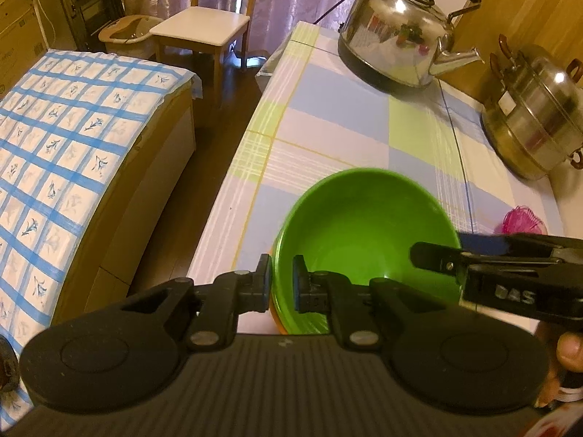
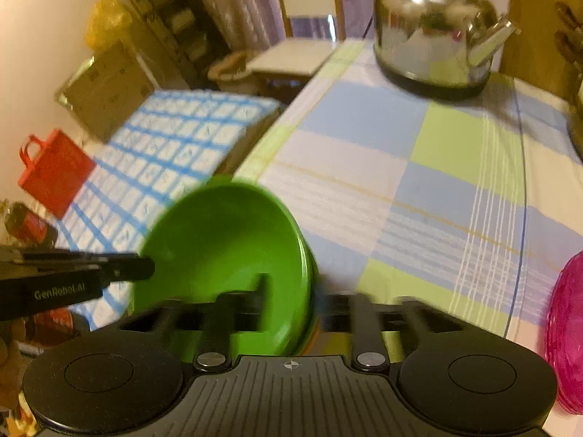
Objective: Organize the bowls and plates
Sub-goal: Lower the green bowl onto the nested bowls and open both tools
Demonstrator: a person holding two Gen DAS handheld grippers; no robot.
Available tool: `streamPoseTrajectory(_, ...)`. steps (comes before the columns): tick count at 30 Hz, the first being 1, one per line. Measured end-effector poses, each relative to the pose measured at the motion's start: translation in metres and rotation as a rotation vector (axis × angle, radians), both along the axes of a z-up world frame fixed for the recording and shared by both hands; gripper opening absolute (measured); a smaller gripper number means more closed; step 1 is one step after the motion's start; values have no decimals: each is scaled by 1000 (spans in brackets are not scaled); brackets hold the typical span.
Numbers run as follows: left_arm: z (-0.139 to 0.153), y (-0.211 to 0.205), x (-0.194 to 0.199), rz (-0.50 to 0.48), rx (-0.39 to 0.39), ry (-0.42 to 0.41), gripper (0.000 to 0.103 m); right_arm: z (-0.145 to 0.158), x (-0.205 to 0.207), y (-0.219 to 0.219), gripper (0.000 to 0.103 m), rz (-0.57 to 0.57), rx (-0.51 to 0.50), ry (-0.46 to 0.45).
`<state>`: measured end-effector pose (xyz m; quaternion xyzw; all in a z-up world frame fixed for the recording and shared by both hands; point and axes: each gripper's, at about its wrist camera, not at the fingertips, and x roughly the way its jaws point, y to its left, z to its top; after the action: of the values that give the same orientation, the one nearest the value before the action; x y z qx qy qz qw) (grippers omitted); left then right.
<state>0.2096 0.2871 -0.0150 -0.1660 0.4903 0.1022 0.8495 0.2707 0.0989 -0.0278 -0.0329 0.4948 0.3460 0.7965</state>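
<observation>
A green bowl (image 1: 360, 233) is held tilted above the checked tablecloth (image 1: 328, 123). An orange rim (image 1: 272, 315) shows under its near edge, as of a second bowl nested below. My left gripper (image 1: 282, 280) is shut on the bowl's near left rim, one finger outside and one inside. My right gripper (image 2: 291, 295) grips the bowl's (image 2: 226, 251) right rim the same way; it also shows in the left wrist view (image 1: 433, 258) reaching in from the right. The right wrist view is blurred.
A steel kettle (image 1: 400, 36) stands at the table's far end. A steel steamer pot (image 1: 535, 116) stands at the right. A pink mesh object (image 2: 568, 331) lies on the table to the right. A bed with a blue checked cover (image 1: 65, 145) lies left of the table.
</observation>
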Motion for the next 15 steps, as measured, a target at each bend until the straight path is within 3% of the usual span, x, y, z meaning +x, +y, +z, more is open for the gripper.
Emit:
streamPoseTrajectory(1, 1, -1, -1, 0, 3, -3, 9, 2, -1, -2, 75, -12, 12, -11)
streamPoseTrajectory(7, 4, -2, -5, 5, 0, -22, 9, 5, -1, -13, 75, -32, 30, -29)
streamPoseTrajectory(15, 7, -4, -12, 30, 1, -36, 18, -5, -2, -40, 75, -95, 49, 28)
